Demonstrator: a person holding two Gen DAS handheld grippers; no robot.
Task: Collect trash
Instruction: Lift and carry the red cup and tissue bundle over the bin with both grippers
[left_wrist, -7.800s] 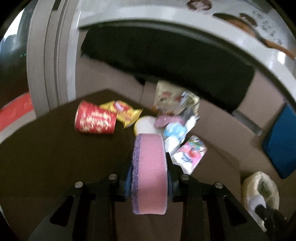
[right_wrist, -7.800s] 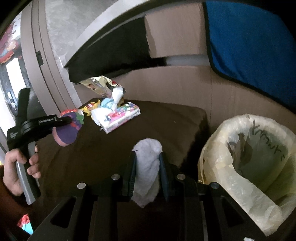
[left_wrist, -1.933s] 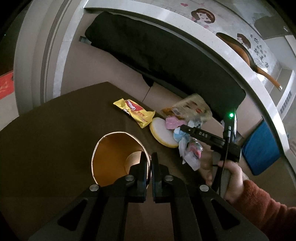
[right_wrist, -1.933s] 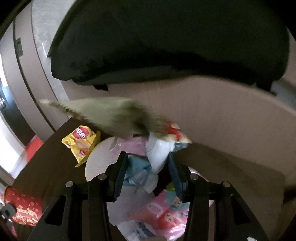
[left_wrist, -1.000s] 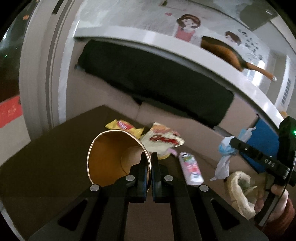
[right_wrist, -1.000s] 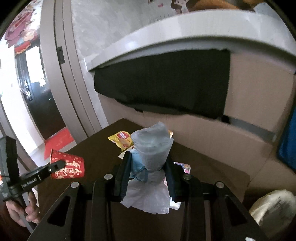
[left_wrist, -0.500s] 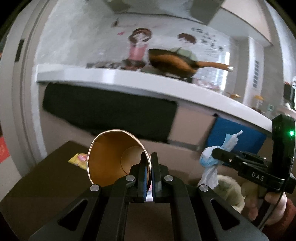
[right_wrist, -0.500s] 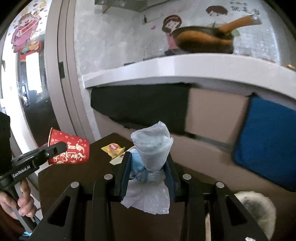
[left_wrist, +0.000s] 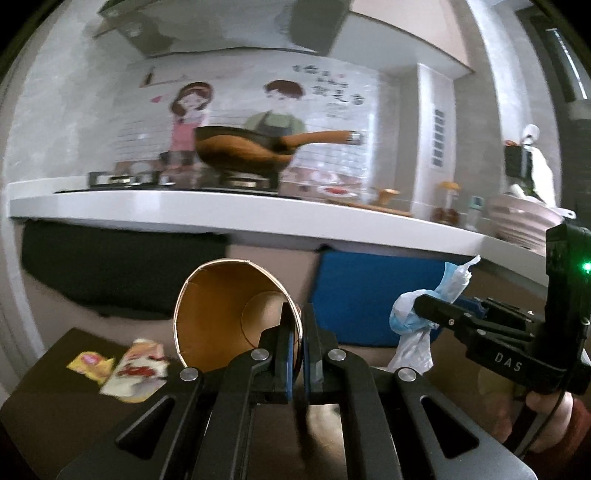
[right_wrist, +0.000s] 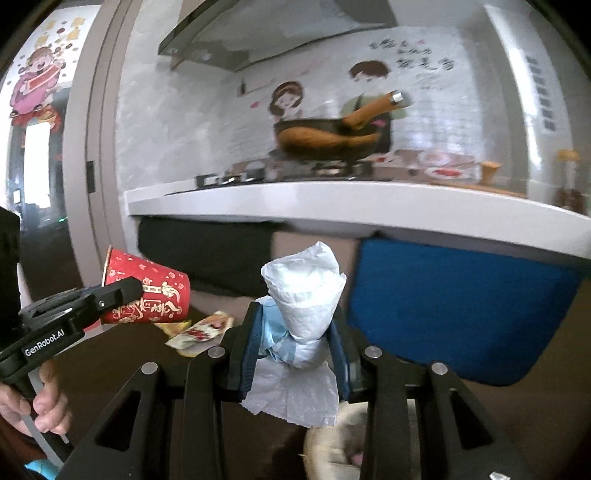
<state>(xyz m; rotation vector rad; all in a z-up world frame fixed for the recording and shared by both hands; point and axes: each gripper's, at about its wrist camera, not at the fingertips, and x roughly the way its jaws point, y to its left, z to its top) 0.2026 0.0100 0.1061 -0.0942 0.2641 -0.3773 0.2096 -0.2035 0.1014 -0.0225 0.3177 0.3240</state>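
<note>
The left gripper (left_wrist: 298, 314) has its jaws pinched nearly together on the thin rim wall of a red paper cup with gold print (right_wrist: 146, 293), one jaw inside the mouth and one outside. The cup lies on its side in the air above the dark brown table (left_wrist: 44, 406); in the left wrist view its brown-lined open mouth faces back toward the camera, and in the right wrist view its long axis runs roughly level, base pointing away from the gripper. The right gripper (right_wrist: 295, 332) has its jaws partly open but pressing on a crumpled wad of white tissue and pale blue plastic (right_wrist: 303, 295), which stands upright between them, a rounded white top above and a loose white sheet hanging below. A hand (right_wrist: 40, 402) holds the left tool's handle. On the table behind the cup lie a yellow snack wrapper (left_wrist: 90, 363) and, just beside it, a white and red snack wrapper (left_wrist: 135, 374). Below the right gripper shows the pale rim of a plastic-lined trash bin (right_wrist: 332, 443). Farther off, a blue cushion (right_wrist: 454, 306) stands under a white kitchen counter (right_wrist: 332, 203).
</note>
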